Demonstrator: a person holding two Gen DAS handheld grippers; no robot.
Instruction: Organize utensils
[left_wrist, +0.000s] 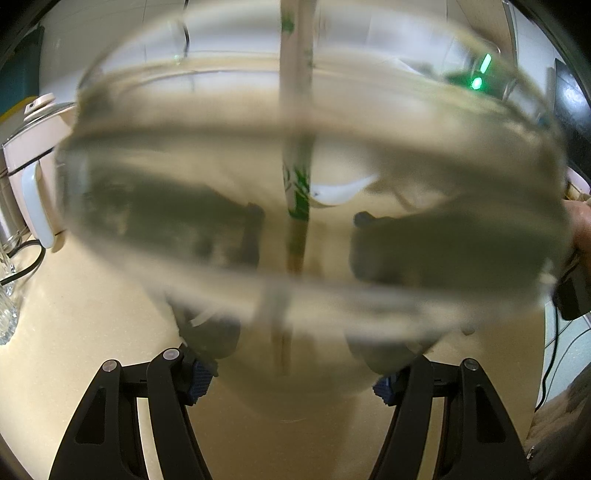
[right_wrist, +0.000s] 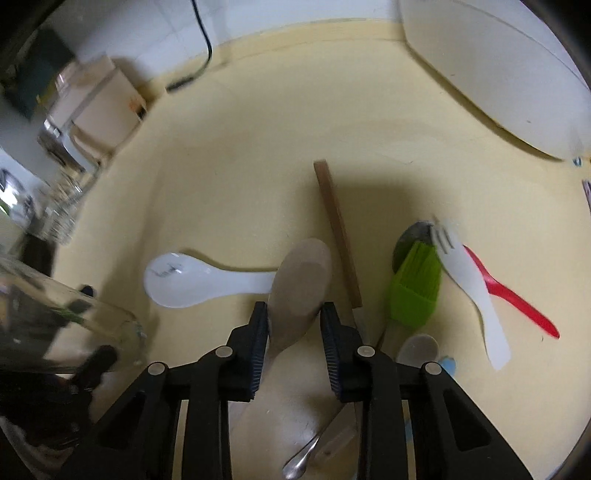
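Utensils are lying scattered on the counter (right_wrist: 258, 155): a wooden spoon (right_wrist: 299, 288) is sitting between the right gripper (right_wrist: 293, 325) pads, which are pinching it. Left of it is lying a white spoon (right_wrist: 192, 280). The left gripper (left_wrist: 291, 373) is clamping a glass jar (left_wrist: 314, 206) holding chopsticks (left_wrist: 295, 110).

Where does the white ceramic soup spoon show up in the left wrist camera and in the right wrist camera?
Left wrist: the white ceramic soup spoon sits just right of centre, blurred, seen through the clear glass jar.
Right wrist: it lies left of centre on the counter, bowl to the left, handle reaching toward the wooden spoon.
Shared landmark: the glass jar, filling the left wrist view and at the lower left edge of the right.
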